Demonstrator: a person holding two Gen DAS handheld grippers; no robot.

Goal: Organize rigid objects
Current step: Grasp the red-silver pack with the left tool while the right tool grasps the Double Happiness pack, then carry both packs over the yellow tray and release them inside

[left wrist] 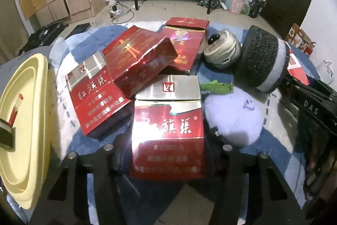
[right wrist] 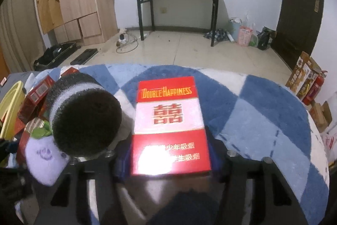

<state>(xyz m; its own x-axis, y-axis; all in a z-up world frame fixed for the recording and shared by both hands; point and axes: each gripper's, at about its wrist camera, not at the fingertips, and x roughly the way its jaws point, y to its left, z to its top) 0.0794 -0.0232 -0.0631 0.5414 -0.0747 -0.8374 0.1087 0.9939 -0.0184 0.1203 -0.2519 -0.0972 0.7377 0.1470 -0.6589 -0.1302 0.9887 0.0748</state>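
Two tongs [left wrist: 168,153] [right wrist: 170,159], each clasping a carton [left wrist: 167,124] [right wrist: 169,126].

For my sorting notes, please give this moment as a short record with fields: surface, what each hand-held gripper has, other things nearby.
surface: blue and white checked rug
left hand-held gripper: closed on a red and silver cigarette box
right hand-held gripper: closed on a red and white Double Happiness box
loose red boxes: a pile of three behind the held red and silver one
soft things: purple plush toy, dark round sponge
other: yellow tray at left, small white round device
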